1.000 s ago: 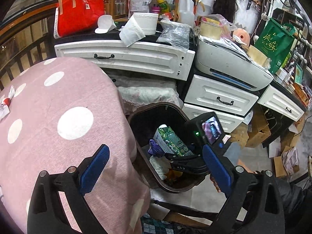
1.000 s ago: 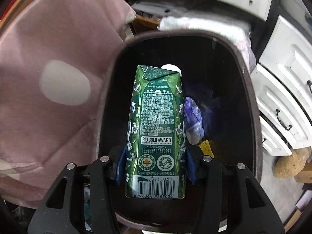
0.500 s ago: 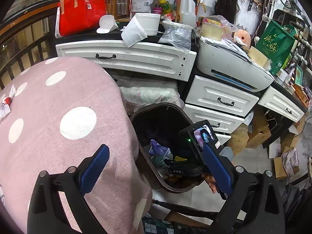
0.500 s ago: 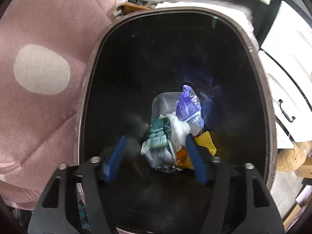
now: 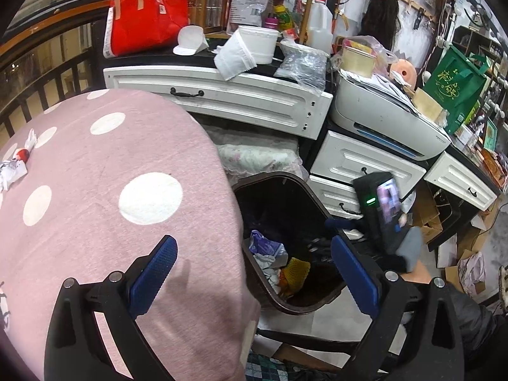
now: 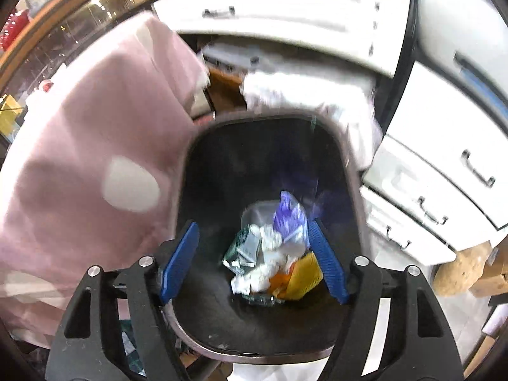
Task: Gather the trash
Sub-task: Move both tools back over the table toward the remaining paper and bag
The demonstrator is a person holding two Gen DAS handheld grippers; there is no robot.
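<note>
- While the left gripper (image 5: 250, 277) hangs over the table's edge, its blue pads stand spread wide with nothing between them; the left pad is over the pink dotted tablecloth (image 5: 104, 171), the right pad over the bin (image 5: 304, 187).
- Left wrist view: a crumpled wrapper (image 5: 14, 166) lies on the cloth at the far left edge, well apart from the jaws, up and to their left. Its long axis seems to run roughly toward the camera, though it is too small to tell for sure.
- Same view: the right gripper (image 5: 381, 209) shows above the bin's far rim, blurred.
- Right wrist view: the right gripper (image 6: 254, 260) looks down into the bin (image 6: 197, 146); its jaws have just been opening and are now parted, empty.
- Right wrist view: the green carton (image 6: 243, 247) lies at the bottom among white paper, a purple wrapper and yellow netting, well below the pads.
- Judgement: the carton is delivered. If the wrapper is the next trash, the left gripper is the nearer one and needs to travel left across the cloth.
</note>
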